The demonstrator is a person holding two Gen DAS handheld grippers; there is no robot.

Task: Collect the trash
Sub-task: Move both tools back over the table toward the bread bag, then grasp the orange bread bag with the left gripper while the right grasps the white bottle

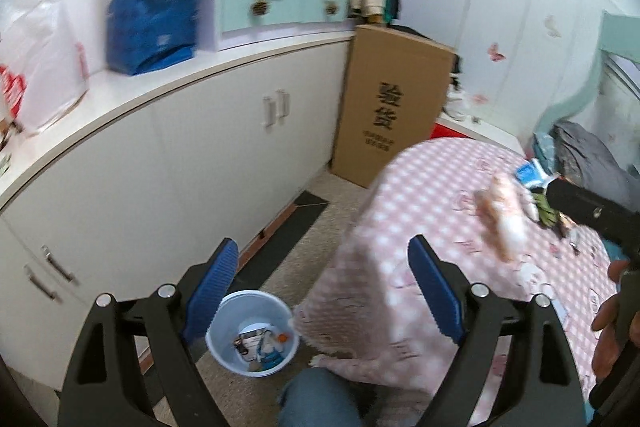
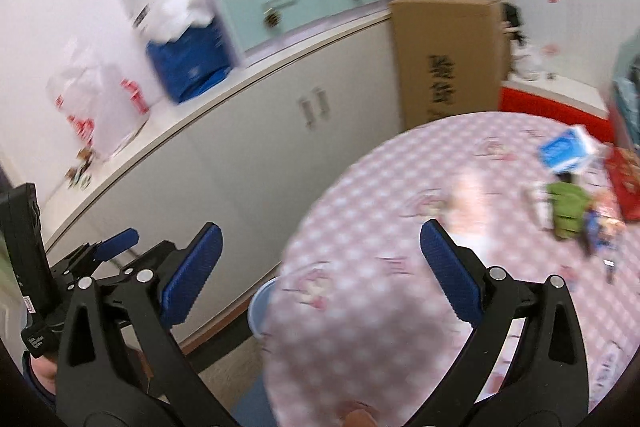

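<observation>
A white trash bucket (image 1: 253, 335) with several scraps inside stands on the floor beside the table; its rim also shows in the right wrist view (image 2: 261, 303). My left gripper (image 1: 324, 287) is open and empty, above the bucket and the table edge. My right gripper (image 2: 320, 263) is open and empty over the near edge of the table. Trash lies on the pink checked tablecloth (image 2: 400, 267): a blue-white packet (image 2: 566, 149), a green wrapper (image 2: 568, 209), a red packet (image 2: 626, 183) and small scraps (image 2: 600, 227). A blurred orange-white wrapper (image 1: 502, 217) lies on the cloth in the left view.
A long white cabinet (image 1: 180, 163) runs along the left, with plastic bags (image 1: 44, 59) and a blue bag (image 1: 150, 31) on top. A tall cardboard box (image 1: 390, 107) stands at its far end. A narrow strip of floor (image 1: 304, 259) lies between cabinet and table.
</observation>
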